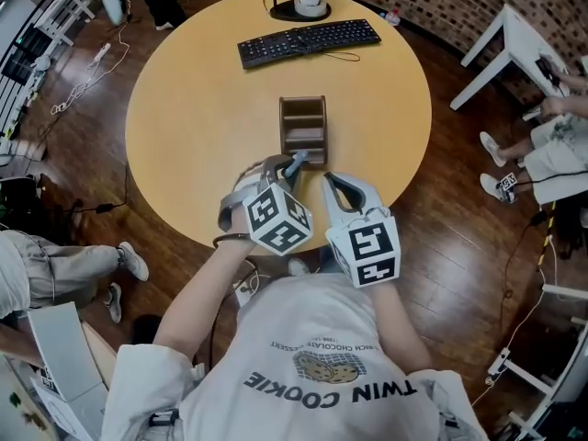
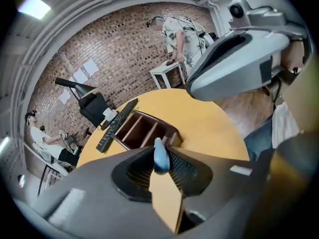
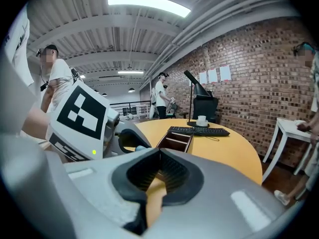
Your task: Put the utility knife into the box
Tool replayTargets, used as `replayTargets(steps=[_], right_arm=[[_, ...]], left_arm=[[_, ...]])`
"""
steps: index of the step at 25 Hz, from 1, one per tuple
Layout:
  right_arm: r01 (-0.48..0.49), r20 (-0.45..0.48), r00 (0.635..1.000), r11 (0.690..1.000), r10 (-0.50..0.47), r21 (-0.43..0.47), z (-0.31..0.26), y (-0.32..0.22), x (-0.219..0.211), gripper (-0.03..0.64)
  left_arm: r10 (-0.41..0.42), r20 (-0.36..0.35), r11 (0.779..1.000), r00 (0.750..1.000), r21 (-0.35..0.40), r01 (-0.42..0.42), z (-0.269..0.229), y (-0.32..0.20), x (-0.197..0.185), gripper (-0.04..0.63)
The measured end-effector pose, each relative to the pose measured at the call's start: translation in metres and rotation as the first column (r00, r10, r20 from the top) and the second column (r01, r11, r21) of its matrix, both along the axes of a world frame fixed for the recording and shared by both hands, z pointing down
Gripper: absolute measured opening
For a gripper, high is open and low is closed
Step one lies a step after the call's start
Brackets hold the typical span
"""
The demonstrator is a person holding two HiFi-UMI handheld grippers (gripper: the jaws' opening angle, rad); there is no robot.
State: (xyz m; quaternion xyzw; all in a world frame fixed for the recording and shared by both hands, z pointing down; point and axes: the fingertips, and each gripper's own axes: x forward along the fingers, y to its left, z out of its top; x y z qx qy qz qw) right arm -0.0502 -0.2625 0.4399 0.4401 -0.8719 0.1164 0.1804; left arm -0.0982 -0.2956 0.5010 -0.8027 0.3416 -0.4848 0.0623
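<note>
The utility knife [image 2: 160, 157], a slim blue piece, stands upright, pinched between the pads of my left gripper [image 2: 161, 148]. In the head view that left gripper [image 1: 292, 167] hovers at the near end of the brown wooden box [image 1: 303, 129], whose open compartments [image 2: 142, 131] lie just ahead of the knife. My right gripper [image 1: 328, 180] sits close beside it on the right, over the table's front part. Its jaws meet with nothing between them [image 3: 158, 154]. The box [image 3: 175, 141] also shows ahead of it.
The round wooden table [image 1: 193, 127] carries a black keyboard [image 1: 308, 42] and a white cup on a dark base [image 1: 308, 4] at the far side. White desks and seated people ring the room. My own body is at the table's near edge.
</note>
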Motion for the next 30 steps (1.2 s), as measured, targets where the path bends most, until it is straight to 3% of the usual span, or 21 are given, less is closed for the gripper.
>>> replayTargets(steps=[7,14,30], right_arm=[[0.012,0.006,1.0,1.0,-0.012,-0.02,0.005,-0.02,0.009,0.003],[0.021,-0.005,1.0,0.999,-0.021,-0.039,0.012,-0.027,0.017,0.003],[0.038,-0.003,0.999,0.998,-0.038,-0.057,0.02,-0.032,0.024,0.003]], left_arm=[[0.066,0.114,0.997,0.991,-0.057,-0.06,0.019,-0.016,0.01,0.074],[0.162,0.244,0.984,0.956,-0.111,-0.138,0.037,-0.02,0.015,0.075],[0.251,0.4,0.966,0.882,-0.155,-0.205,0.058,-0.027,0.028,0.075]])
